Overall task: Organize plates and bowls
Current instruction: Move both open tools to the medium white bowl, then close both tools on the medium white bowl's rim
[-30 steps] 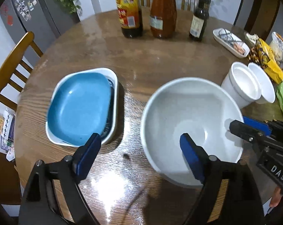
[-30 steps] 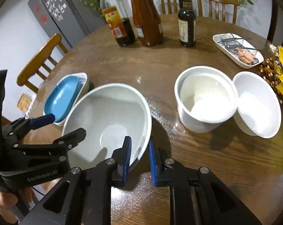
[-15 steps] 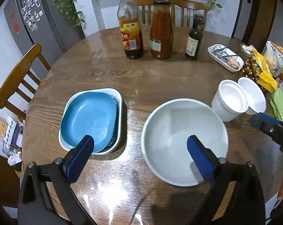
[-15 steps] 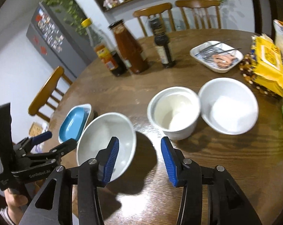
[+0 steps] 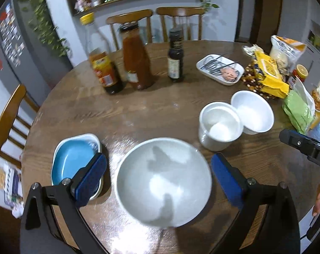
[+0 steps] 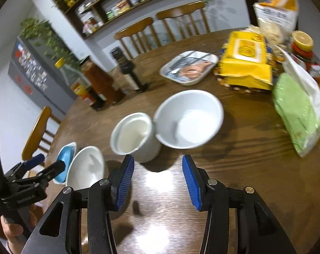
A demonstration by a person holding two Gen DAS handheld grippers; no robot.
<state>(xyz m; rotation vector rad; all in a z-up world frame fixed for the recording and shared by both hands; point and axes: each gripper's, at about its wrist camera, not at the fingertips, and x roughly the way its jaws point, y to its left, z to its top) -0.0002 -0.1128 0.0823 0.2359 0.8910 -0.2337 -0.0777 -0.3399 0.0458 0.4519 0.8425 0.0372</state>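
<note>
A large white bowl (image 5: 164,182) sits on the round wooden table (image 5: 151,110), between the wide-open jaws of my left gripper (image 5: 158,173), which holds nothing. A blue plate (image 5: 72,160) lies in a white square dish (image 5: 92,138) to its left. A tall white cup-bowl (image 5: 220,124) and a white bowl (image 5: 253,111) touch each other at the right. My right gripper (image 6: 157,180) is open and empty, above the table just short of the tall cup-bowl (image 6: 134,135) and the white bowl (image 6: 189,118). The large bowl (image 6: 86,167) lies to its left.
Three sauce bottles (image 5: 136,63) stand at the back of the table. A white tray with utensils (image 5: 220,68) and several snack bags (image 5: 265,72) crowd the right side. Wooden chairs (image 5: 5,118) ring the table. The right gripper's body (image 5: 308,148) shows at the left view's right edge.
My right gripper let go of the large bowl's rim, opened and moved right toward the two smaller bowls. My left gripper rose and pulled back, staying open.
</note>
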